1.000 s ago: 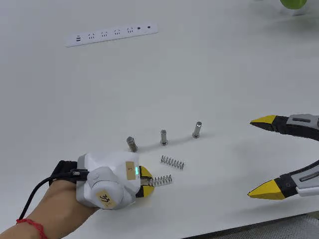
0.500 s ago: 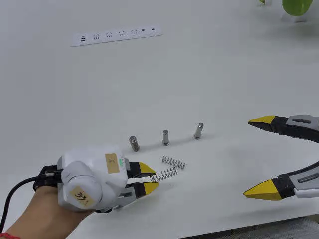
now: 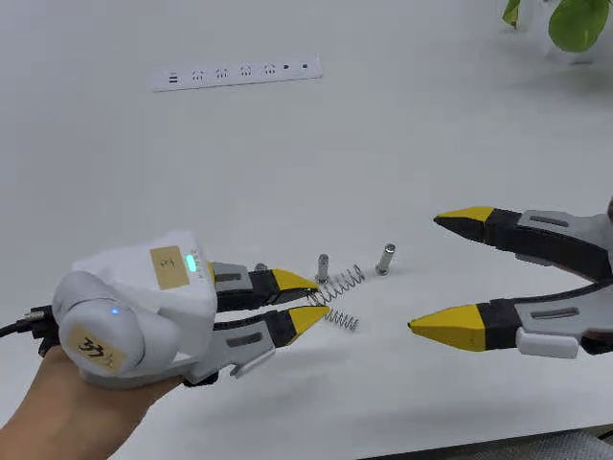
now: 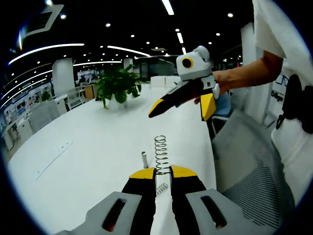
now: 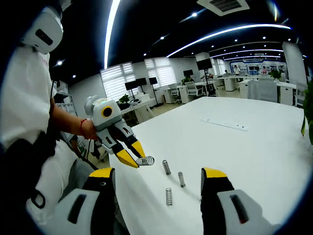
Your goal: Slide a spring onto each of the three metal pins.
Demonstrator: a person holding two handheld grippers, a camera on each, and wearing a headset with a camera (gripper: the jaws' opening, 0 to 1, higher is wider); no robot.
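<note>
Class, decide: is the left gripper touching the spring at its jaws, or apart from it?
Touching. In the left gripper view, the left gripper pinches the spring at its near end between both yellow jaw tips, with no gap.

White housings, black jaws, yellow tips.
The left gripper bears tan stickers and a green light; its black cable runs off at nine o'clock.

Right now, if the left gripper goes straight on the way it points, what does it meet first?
Likely the open right gripper, which sits straight beyond the held spring in the left gripper view. A pin stands beside that line; depth is unclear.
</note>
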